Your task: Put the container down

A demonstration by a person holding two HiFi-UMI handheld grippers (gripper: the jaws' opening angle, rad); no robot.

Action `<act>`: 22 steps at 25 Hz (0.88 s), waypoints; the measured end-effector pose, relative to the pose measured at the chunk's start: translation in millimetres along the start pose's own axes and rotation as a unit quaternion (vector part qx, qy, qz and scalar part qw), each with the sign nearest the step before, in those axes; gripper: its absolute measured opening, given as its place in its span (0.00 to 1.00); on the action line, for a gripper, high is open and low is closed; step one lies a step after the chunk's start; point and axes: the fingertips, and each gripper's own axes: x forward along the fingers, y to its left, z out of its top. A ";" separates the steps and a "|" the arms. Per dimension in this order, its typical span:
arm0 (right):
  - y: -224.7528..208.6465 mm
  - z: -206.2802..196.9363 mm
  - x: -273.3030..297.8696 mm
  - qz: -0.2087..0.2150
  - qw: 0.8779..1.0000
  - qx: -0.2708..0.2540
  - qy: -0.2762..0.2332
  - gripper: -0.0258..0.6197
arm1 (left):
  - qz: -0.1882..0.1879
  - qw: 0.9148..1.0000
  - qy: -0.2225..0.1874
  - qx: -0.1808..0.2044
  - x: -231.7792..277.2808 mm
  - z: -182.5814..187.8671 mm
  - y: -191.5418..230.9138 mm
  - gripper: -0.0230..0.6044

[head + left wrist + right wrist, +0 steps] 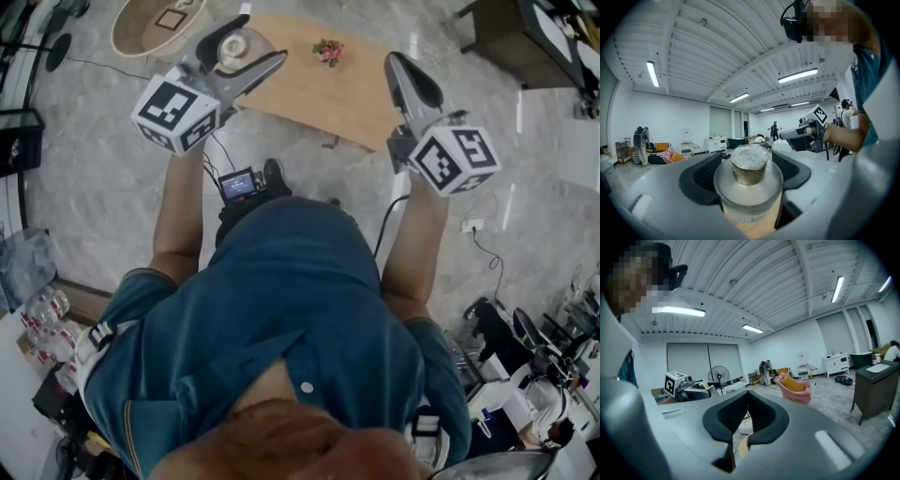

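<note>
A clear container (232, 47) with a round knobbed lid sits between the jaws of my left gripper (246, 54), held in the air over the near edge of a wooden table (309, 94). In the left gripper view the container (749, 164) fills the gap, and both dark pads (701, 174) press its sides. My right gripper (401, 64) hangs to the right, off the table's right end, with nothing in it. In its own view the right gripper (746, 398) has its jaws meeting at the tips.
A small pot of pink flowers (328, 52) stands on the wooden table. A round table (150, 26) lies at the far left and dark furniture (525, 37) at the far right. Cables cross the grey floor. A pink chair (794, 389) and a dark cabinet (874, 385) stand further off.
</note>
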 end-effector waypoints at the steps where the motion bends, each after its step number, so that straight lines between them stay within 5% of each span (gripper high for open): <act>1: 1.3 2.1 6.4 -0.006 1.000 0.000 -0.002 0.06 | -0.006 1.000 -0.001 0.001 -0.4 -0.3 7.9 0.57; 12: 4.6 9.4 62.2 -0.042 0.999 -0.002 0.003 0.06 | -0.042 0.999 -0.009 -0.005 9.0 -12.6 72.0 0.57; 22: 0.0 6.6 139.3 0.010 1.000 0.003 0.021 0.06 | -0.001 1.000 0.011 -0.025 4.3 -39.7 125.9 0.57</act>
